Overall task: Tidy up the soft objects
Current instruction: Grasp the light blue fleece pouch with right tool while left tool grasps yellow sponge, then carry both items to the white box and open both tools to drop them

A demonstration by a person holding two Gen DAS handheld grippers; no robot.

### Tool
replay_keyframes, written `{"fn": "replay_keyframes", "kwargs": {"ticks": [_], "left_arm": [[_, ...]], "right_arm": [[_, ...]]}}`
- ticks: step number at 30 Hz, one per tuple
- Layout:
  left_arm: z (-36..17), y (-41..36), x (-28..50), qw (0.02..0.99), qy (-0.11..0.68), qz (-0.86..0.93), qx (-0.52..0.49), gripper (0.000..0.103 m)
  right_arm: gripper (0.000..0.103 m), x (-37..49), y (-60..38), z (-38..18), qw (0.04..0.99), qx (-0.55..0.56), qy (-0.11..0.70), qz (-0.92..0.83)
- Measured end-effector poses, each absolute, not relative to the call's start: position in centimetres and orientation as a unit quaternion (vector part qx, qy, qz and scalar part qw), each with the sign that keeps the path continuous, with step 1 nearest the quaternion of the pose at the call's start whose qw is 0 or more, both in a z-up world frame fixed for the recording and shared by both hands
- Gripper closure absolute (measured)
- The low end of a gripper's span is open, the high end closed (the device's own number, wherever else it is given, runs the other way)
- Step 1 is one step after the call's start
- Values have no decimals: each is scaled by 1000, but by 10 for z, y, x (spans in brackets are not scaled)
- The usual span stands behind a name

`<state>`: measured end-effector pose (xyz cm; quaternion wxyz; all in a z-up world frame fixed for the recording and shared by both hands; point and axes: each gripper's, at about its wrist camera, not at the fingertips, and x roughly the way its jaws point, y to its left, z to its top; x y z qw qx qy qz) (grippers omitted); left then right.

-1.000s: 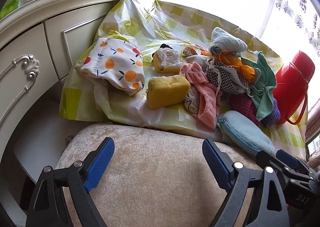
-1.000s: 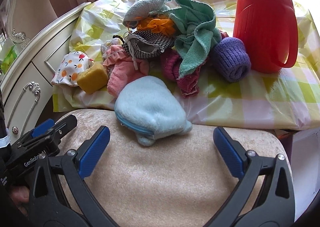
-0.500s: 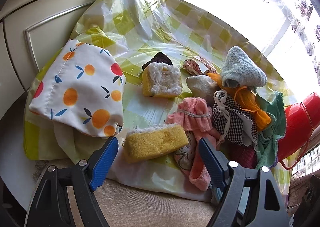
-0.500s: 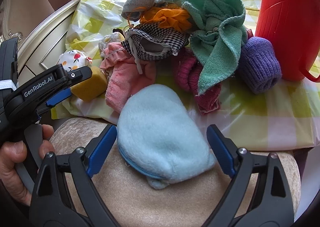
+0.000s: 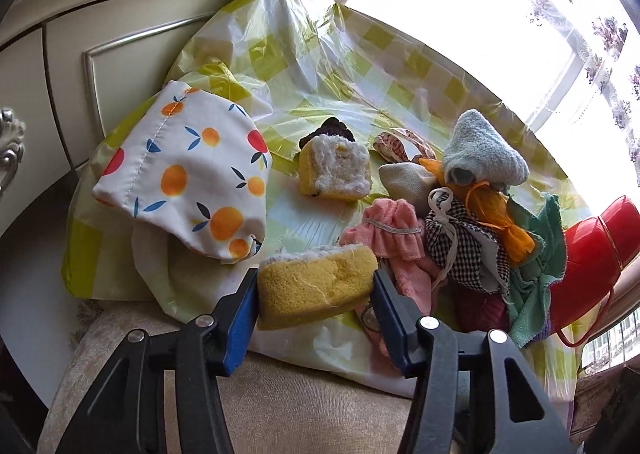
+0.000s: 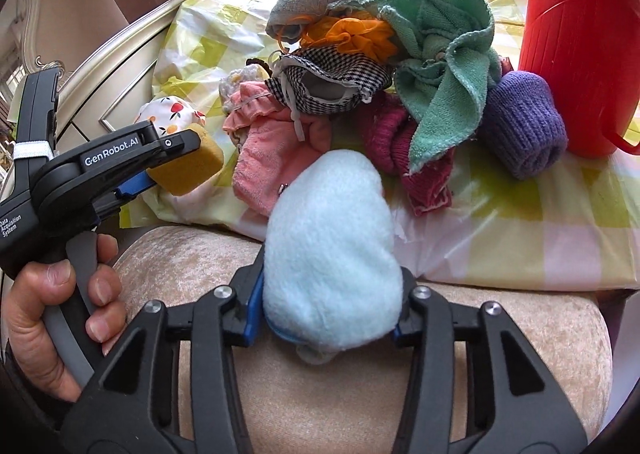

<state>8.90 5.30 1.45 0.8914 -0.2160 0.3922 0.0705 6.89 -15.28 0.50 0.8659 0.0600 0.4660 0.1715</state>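
Black plastic left gripper [image 5: 316, 294] with blue pads [image 5: 240, 318] and silver screws, matching right gripper [image 6: 326, 302], white "GenRobot.AI" lettering at ten o'clock in the right view, grey trigger, white strap, bare hand [image 6: 44, 318].

Two yellow sponges: one [image 5: 316, 290] at the near edge of the cloth, one [image 5: 335, 170] farther back. One fruit-print pouch [image 5: 188, 178], one pale blue plush mitt [image 6: 332, 250], one checked drawstring bag [image 6: 332, 86], one green towel [image 6: 444, 66] and one red flask [image 6: 576, 42]. Two rolled knit items, purple [image 6: 524, 122] and magenta [image 6: 400, 146].
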Motion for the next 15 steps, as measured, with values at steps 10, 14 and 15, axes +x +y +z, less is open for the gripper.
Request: {"fn": "replay_keyframes", "kwargs": {"ticks": [10, 14, 15], "left_arm": [[45, -7, 40, 918, 352, -22, -181, 48], [52, -51, 28, 918, 349, -92, -164, 48], [53, -63, 26, 915, 352, -111, -161, 48]], "right_arm": [[56, 33, -196, 30, 886, 94, 427, 154], [56, 13, -233, 40, 898, 104, 410, 118], [56, 8, -244, 41, 900, 108, 409, 107]]}}
